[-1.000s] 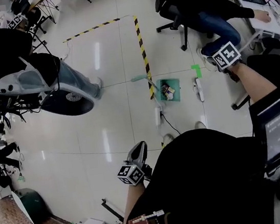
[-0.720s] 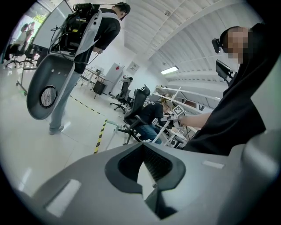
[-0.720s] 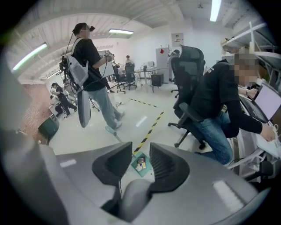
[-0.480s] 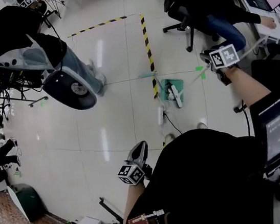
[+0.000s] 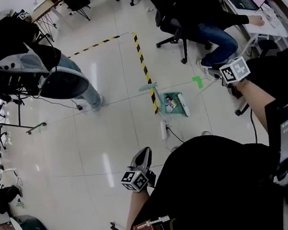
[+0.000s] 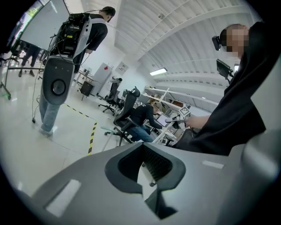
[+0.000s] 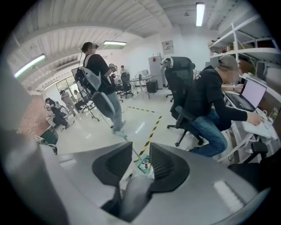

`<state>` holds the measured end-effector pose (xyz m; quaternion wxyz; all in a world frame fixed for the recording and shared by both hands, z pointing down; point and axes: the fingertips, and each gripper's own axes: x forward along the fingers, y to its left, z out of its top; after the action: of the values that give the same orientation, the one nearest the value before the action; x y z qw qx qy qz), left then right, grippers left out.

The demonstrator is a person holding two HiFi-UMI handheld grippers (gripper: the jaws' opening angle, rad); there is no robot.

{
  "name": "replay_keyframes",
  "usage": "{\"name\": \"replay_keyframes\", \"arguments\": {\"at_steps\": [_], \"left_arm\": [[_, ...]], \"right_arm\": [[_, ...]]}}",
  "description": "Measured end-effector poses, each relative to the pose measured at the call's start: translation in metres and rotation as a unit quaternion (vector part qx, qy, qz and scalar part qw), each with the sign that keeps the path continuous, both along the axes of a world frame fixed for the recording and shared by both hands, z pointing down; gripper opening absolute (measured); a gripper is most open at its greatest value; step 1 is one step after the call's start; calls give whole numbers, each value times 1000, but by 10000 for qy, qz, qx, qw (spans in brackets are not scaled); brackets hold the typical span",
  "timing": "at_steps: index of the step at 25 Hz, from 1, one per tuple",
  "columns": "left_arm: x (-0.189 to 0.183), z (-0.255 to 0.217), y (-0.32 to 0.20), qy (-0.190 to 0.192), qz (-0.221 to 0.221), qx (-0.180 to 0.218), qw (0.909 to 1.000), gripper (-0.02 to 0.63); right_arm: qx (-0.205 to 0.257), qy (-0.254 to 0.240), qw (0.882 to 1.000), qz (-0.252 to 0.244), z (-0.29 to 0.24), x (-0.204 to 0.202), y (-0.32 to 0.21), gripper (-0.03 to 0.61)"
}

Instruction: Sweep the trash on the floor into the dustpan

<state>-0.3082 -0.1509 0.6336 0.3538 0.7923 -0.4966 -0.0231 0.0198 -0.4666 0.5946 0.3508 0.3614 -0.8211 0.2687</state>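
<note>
A green dustpan (image 5: pixel 170 96) lies on the pale floor with bits of trash (image 5: pixel 169 104) in it, its teal handle (image 5: pixel 149 89) pointing left. The white broom head (image 5: pixel 183 104) rests along the pan's right rim. The broom's thin handle (image 5: pixel 203 85) rises to my right gripper (image 5: pixel 214 73), which is shut on it; the right gripper view has the handle (image 7: pixel 130 189) between the jaws and the dustpan (image 7: pixel 144 165) beyond my right gripper (image 7: pixel 140 154). My left gripper (image 5: pixel 143 155) hangs low by my body, shut and empty, pointing across the room; its own view shows my left gripper (image 6: pixel 142 148) over bare floor.
Yellow-black tape (image 5: pixel 142 63) runs up the floor beside the pan. A white power strip (image 5: pixel 164 131) with a cable lies just below it. A green tape mark (image 5: pixel 198 82) is to the right. A seated person (image 5: pixel 202 16) and a standing person with a backpack rig (image 5: pixel 33 66) are close.
The broom head swept left from right of the dustpan into it, and now lies at the pan's right rim. My right gripper stayed shut on the handle. The standing person shifted.
</note>
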Motion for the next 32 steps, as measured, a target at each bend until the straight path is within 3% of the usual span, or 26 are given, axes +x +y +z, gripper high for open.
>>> {"name": "replay_keyframes", "arguments": {"at_steps": [7, 14, 19, 24, 28, 32], "left_arm": [[22, 19, -1, 88, 928, 94, 9956, -3], [89, -3, 5, -20, 1539, 306, 9876, -3], [142, -28, 31, -312, 1585, 533, 9854, -3], [237, -36, 96, -525, 1400, 599, 9869, -3], [309, -38, 167, -420, 1176, 378, 9914, -3], [329, -47, 222, -564, 1052, 196, 9927, -3]], "right_arm": [[136, 286, 9976, 619, -12, 60, 60, 121], [161, 117, 9934, 1126, -25, 150, 132, 116], [277, -344, 9944, 964, -28, 204, 194, 104], [613, -379, 9961, 515, -21, 270, 256, 31], [422, -438, 9978, 246, 17, 313, 309, 17], [182, -389, 9991, -27, 44, 326, 360, 15]]}}
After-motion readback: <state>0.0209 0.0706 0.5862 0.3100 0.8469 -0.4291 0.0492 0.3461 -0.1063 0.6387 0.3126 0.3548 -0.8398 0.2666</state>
